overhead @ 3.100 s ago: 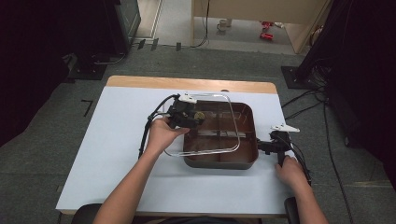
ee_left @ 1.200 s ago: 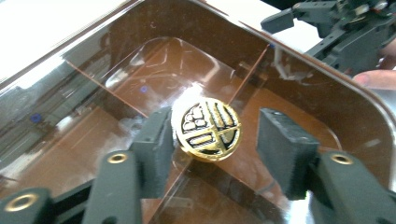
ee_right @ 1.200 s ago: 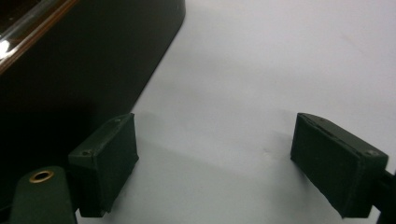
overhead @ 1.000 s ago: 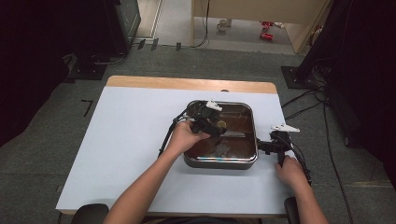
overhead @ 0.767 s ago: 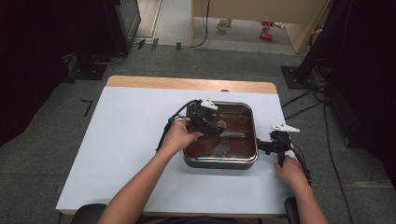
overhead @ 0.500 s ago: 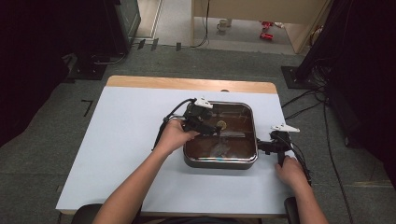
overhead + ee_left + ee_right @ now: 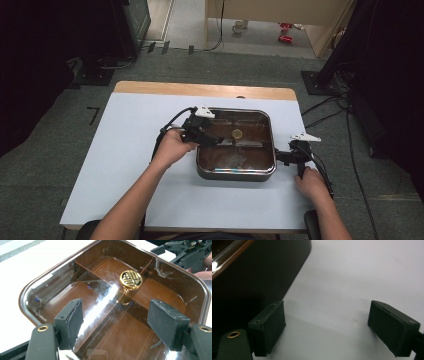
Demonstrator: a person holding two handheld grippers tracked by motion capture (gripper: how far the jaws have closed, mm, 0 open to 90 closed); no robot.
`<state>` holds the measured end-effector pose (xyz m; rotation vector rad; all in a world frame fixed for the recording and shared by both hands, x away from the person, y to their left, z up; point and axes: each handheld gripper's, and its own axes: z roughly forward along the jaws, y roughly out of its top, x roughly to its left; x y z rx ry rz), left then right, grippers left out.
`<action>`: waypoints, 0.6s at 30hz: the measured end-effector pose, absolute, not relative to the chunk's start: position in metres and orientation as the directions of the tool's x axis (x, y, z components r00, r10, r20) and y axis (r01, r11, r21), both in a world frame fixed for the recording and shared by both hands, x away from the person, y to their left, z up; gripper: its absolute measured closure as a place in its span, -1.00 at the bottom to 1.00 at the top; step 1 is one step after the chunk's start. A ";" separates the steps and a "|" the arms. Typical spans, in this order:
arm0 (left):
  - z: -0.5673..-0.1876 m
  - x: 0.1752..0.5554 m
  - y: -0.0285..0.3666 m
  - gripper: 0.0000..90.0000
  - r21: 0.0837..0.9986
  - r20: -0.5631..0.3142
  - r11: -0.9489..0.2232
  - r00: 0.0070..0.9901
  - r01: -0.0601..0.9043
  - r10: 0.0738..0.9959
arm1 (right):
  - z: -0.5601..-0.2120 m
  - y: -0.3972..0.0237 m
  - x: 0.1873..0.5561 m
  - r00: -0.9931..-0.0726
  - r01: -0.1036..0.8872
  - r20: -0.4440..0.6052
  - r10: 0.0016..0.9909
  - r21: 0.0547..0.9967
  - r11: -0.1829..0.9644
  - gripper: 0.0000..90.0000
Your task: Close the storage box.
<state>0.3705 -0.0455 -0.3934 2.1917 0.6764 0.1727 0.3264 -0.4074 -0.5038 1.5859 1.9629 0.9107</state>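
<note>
A square brown lunch box with rounded corners [image 7: 235, 170] is sitting on the white table top [image 7: 125, 150], towards its right half, and a clear plastic lid with a round gold emblem [image 7: 237, 133] is lying closed over the box's divided compartments. The left gripper [image 7: 209, 141] is hovering over the left edge of the box, held in the person's left hand [image 7: 170, 148]; its jaws have just been opening and are standing well apart, with nothing pressed between the pads. In the left gripper view the two black pads [image 7: 75, 320] are hanging above the glossy lid, the gold emblem [image 7: 131, 279] lying beyond them near the middle, and reflections are streaking across the clear plastic. The right gripper [image 7: 278, 158] is resting just beside the right wall of the box, held by the right hand [image 7: 312, 182] near the table's front right corner. In the right gripper view its jaws are spread wide over bare white table [image 7: 352, 277], gripping nothing, with the dark side of the box [image 7: 254, 277] just beside the left pad [image 7: 268, 327].
</note>
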 end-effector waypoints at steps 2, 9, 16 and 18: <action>-0.394 0.370 -0.041 -0.36 0.753 -0.099 -0.513 0.841 0.413 0.532 | -0.504 -0.407 0.326 -0.233 0.671 0.058 0.971 0.732 0.117 -0.69; -0.395 0.367 -0.026 -0.36 0.758 -0.094 -0.502 0.832 0.416 0.547 | -0.504 -0.407 0.326 -0.232 0.671 0.058 0.971 0.732 0.116 -0.69; -0.399 0.363 -0.002 -0.36 0.777 -0.116 -0.458 0.813 0.432 0.570 | -0.504 -0.407 0.326 -0.231 0.671 0.053 0.972 0.732 0.120 -0.68; -0.399 0.363 0.005 -0.36 0.786 -0.137 -0.435 0.810 0.439 0.570 | -0.504 -0.407 0.327 -0.231 0.671 0.052 0.972 0.732 0.120 -0.68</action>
